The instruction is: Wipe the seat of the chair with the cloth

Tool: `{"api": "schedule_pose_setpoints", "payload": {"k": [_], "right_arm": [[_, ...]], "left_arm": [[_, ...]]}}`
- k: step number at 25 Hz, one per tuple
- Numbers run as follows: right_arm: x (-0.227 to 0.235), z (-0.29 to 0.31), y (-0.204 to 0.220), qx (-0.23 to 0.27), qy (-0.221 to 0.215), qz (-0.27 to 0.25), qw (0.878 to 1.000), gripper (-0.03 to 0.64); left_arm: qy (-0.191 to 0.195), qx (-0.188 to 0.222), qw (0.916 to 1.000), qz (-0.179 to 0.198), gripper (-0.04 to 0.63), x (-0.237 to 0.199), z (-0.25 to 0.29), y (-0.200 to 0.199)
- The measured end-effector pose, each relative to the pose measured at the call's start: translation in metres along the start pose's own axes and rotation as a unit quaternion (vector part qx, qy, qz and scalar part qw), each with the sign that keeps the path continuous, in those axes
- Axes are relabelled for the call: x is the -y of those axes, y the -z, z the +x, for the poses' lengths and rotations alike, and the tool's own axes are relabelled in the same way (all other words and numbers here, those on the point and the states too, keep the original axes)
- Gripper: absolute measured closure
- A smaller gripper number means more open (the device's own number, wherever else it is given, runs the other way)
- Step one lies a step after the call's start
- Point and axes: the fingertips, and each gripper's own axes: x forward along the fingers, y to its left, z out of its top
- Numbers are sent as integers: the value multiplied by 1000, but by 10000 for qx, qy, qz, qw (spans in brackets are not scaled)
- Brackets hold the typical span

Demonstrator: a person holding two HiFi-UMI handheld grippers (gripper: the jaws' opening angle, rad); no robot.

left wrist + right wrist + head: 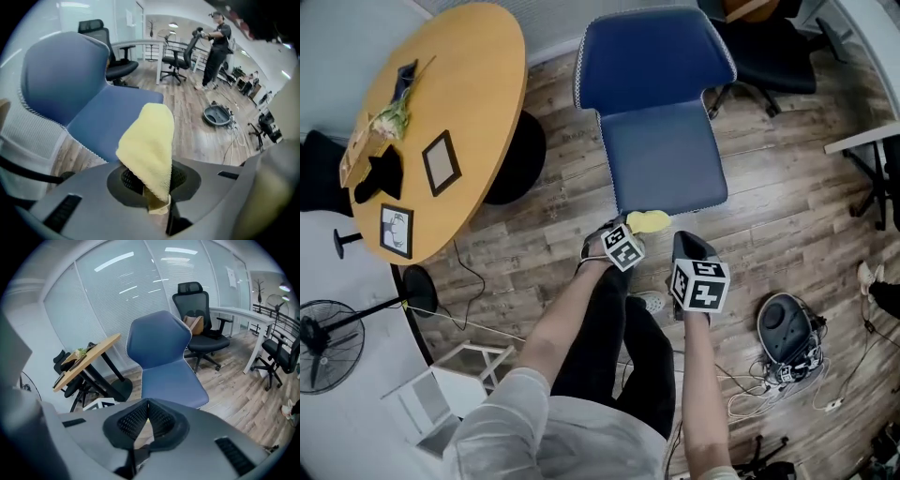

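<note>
The blue chair (661, 155) stands at upper centre of the head view, its seat's front edge facing the person. To its left, the round wooden table (478, 84) overhangs a dark base close beside the chair. To its right, bare plank floor (787, 206) runs open as far as a white desk edge (862, 139). At lower right, a round grey floor device (786, 328) sits among loose cables, well apart from the chair.

The left gripper (152, 190) has its jaws clamped on the yellow cloth (149, 145), which stands up out of them in a folded flap. In the head view the cloth lies right at the seat's front rim, at frame centre, with most of the seat bare beyond it.

The right gripper (148, 408) has its jaws pressed together on nothing. It is held just right of the left one, short of the seat and aimed at the chair. Both bare forearms reach up from the frame's bottom, the left slanting in from a pale sleeve (525, 422), the right nearly vertical.
</note>
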Motion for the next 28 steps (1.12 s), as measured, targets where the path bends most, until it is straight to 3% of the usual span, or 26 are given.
{"api": "schedule_pose_setpoints", "payload": {"k": [3, 7, 11, 18, 23, 28], "right_arm": [[-6, -24, -1, 349, -41, 333, 9988, 594], [-26, -60, -1, 731, -53, 626, 9953, 594], [-52, -101, 18, 989, 51, 893, 9911, 594], [-119, -152, 42, 1459, 222, 1309, 9803, 594], [-168, -192, 33, 1852, 159, 1175, 9755, 594], [-214, -215, 32, 1995, 169, 969, 9750, 594]], "left_arm": [[-179, 501, 9971, -545, 518, -8, -49, -13], [-317, 1097, 9889, -956, 518, -11, -127, -26], [-385, 1522, 9820, -1050, 518, -9, -206, -29], [-358, 2071, 9738, -869, 518, 7, -316, -10], [-308, 2424, 9627, -1165, 518, 27, -382, -2], [-270, 2823, 9450, -1629, 518, 34, -437, 26]]}}
